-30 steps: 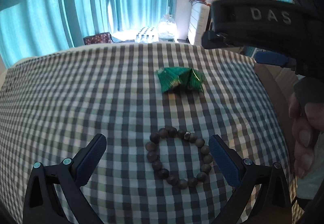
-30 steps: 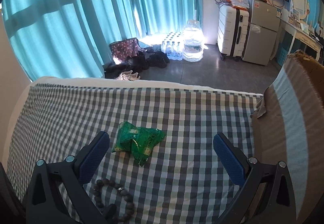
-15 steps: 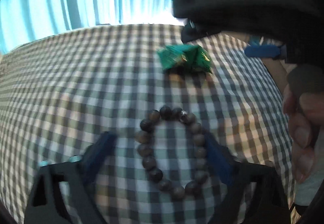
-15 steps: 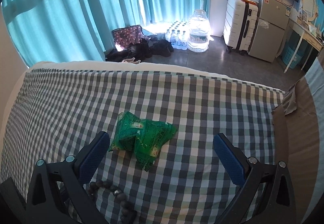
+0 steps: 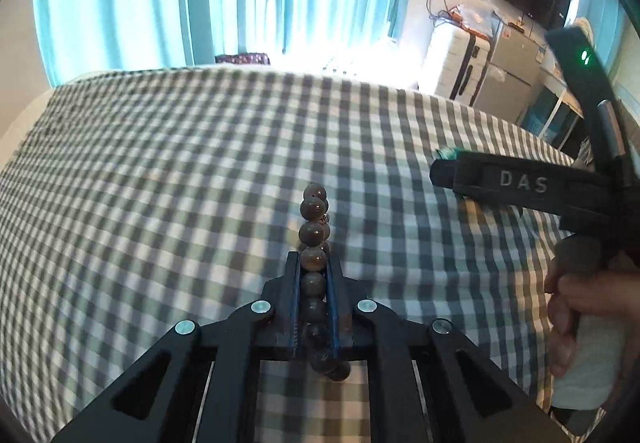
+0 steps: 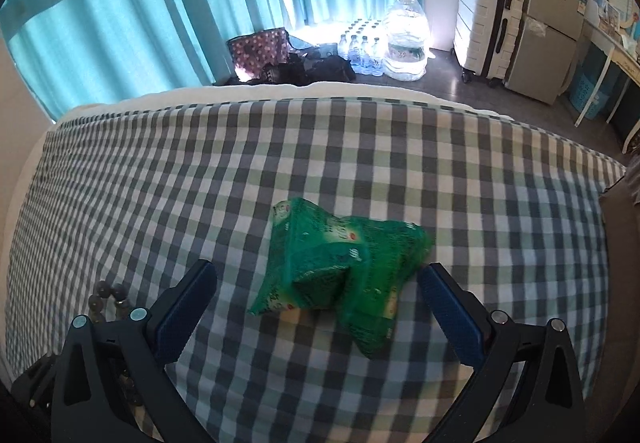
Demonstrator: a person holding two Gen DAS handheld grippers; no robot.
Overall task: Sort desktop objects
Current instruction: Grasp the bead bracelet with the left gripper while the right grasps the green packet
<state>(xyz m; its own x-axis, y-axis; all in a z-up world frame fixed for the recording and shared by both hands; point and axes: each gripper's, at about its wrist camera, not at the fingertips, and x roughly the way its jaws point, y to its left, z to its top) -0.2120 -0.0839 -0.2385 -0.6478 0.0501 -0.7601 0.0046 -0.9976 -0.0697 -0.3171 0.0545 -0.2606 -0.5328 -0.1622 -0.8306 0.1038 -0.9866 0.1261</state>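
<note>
Left gripper (image 5: 313, 275) clamped on the bead bracelet (image 5: 314, 235); the loop is squashed flat between the pads, several beads sticking out past the fingertips, a couple hanging behind the jaws. Whether it is lifted off the checked bedcover (image 5: 160, 183) or only pinched, I can't tell. In the right wrist view a few beads (image 6: 108, 293) show near the left edge of the bed, behind the right gripper's left finger.

Right gripper (image 6: 316, 307) wide open, nothing pressed. The green snack packets (image 6: 340, 267) lie mid-bed, between its fingers but not touched by either pad.

Handling guess: bracelet looks like hard round beads on a cord, so it's floppy, light and slippery. Beads can roll in the pads, so a grip across several beads, as now, seems safest. Packets look like thin crinkly film, soft, light, probably slick and crushable; two or three seem loosely bunched, so one may drop out. Best hold is across the thick middle of the bunch, not a loose corner.
</note>
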